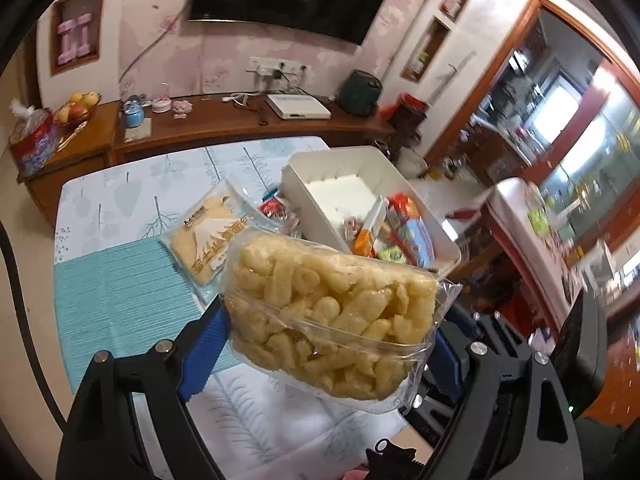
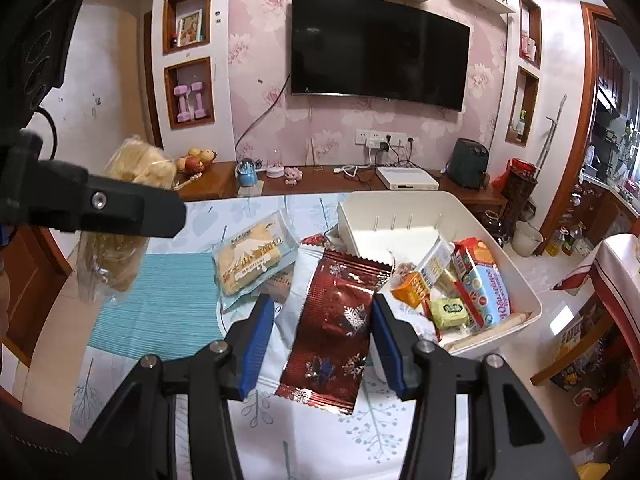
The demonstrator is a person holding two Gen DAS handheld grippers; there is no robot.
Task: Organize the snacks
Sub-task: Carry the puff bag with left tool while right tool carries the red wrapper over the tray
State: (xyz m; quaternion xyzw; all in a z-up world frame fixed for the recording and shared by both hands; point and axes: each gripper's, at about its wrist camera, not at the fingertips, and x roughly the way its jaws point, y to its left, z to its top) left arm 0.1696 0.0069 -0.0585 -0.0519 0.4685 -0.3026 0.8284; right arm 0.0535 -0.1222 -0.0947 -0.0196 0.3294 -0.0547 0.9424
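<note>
I've got the left tool (image 1: 320, 332) pinching a clear bag of puffed corn snacks (image 1: 328, 320), held up above the tabletop (image 1: 132, 192). My right tool (image 2: 324, 316) pinches a dark red foil packet (image 2: 336, 328), lifted just beside the white bin (image 2: 516, 280), which already holds several snack packs. A bread pack (image 2: 252, 260) lies on the tabletop.

Each camera sits on its own gripper and looks forward and down along the fingers, from above the table (image 1: 120, 200). The left view is very near the puff bag (image 1: 328, 320). The right view faces the TV (image 2: 380, 48) wall. Both share the table, the white bin (image 2: 516, 280) and the TV.
</note>
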